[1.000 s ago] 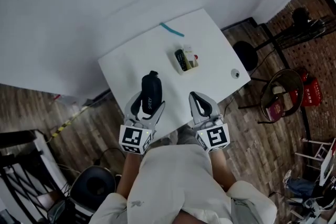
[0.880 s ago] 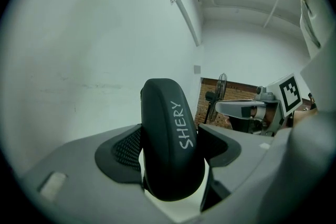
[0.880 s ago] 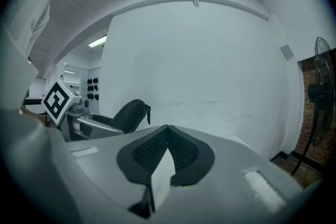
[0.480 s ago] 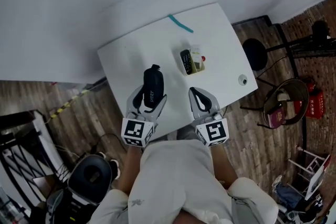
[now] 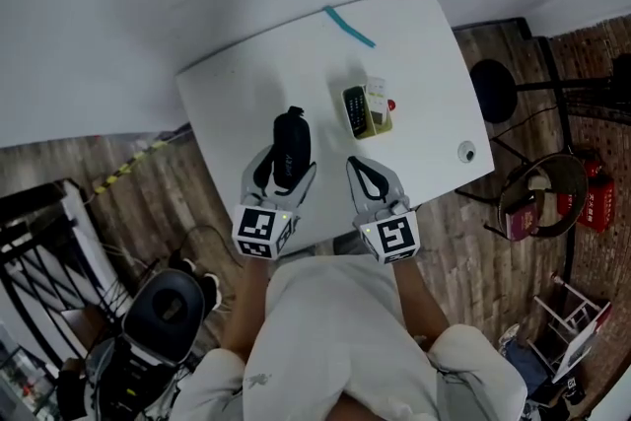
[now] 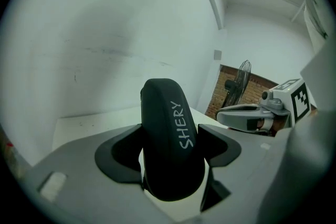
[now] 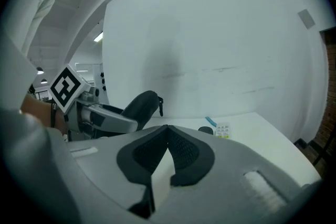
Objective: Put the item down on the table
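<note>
A black oblong case point(image 5: 290, 146) with white lettering point(image 6: 182, 126) is held above the near part of the white table point(image 5: 232, 99). My left gripper point(image 5: 284, 165) is shut on it, one pad on each side of its lower half point(image 6: 169, 150). The case sticks out forward past the fingertips. My right gripper point(image 5: 361, 165) hovers to its right over the table's front edge, shut with nothing in it; its pads meet at the tips point(image 7: 167, 127). In the right gripper view the case point(image 7: 139, 106) and the left gripper point(image 7: 104, 116) show at the left.
A yellow-green pack and a small box point(image 5: 366, 108) lie mid-table, a teal strip point(image 5: 349, 26) lies near the far edge, and a small round object point(image 5: 466, 151) sits at the right corner. A stool point(image 5: 492, 79) and a chair point(image 5: 537, 202) stand to the right, a black seat point(image 5: 170, 309) to the lower left.
The head view has shifted, so the table sits higher and further right in the picture. The left gripper keeps its hold on the case; the right gripper stays shut.
</note>
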Available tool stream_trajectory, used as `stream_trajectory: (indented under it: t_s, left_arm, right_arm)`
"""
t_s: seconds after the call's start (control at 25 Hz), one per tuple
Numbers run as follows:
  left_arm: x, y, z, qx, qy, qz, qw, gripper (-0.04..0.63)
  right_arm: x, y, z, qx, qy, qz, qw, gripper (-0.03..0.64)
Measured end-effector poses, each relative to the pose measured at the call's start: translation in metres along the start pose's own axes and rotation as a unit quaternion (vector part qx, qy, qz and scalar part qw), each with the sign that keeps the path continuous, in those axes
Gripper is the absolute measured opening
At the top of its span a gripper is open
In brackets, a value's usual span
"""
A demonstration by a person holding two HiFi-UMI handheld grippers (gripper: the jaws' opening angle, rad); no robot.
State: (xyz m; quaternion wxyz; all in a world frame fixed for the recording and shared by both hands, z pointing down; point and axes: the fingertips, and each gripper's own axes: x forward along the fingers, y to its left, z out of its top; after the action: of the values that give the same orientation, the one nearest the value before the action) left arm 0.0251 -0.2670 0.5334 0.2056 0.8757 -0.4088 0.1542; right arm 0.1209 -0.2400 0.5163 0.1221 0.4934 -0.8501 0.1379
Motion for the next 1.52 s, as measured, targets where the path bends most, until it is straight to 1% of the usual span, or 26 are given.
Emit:
stream_trajectory:
  t_s: [0.28,0.6,1.04,1.28,1.52]
  left_arm:
    - [0.023,0.009,-0.032,-0.017,0.035,0.02,0.9991,0.351]
    - [0.044,0.016,-0.067,-0.029,0.074,0.042,0.996,0.351]
    - [0.065,0.019,-0.097,-0.036,0.104,0.056,0.9923,0.351]
    - [0.074,0.021,-0.107,-0.042,0.117,0.056,0.9907,0.353]
    - [0.083,0.023,-0.116,-0.039,0.137,0.06,0.988,0.354]
  right_arm:
    - [0.016,-0.003,-0.022,0.002,0.023,0.028,0.999,0.003]
    - [0.028,-0.001,-0.052,0.004,0.05,0.054,0.997,0.003]
    - [0.038,-0.005,-0.082,0.018,0.075,0.07,0.995,0.003]
    - [0.041,-0.01,-0.092,0.021,0.082,0.073,0.994,0.003]
    - [0.043,-0.015,-0.098,0.023,0.089,0.075,0.993,0.003]
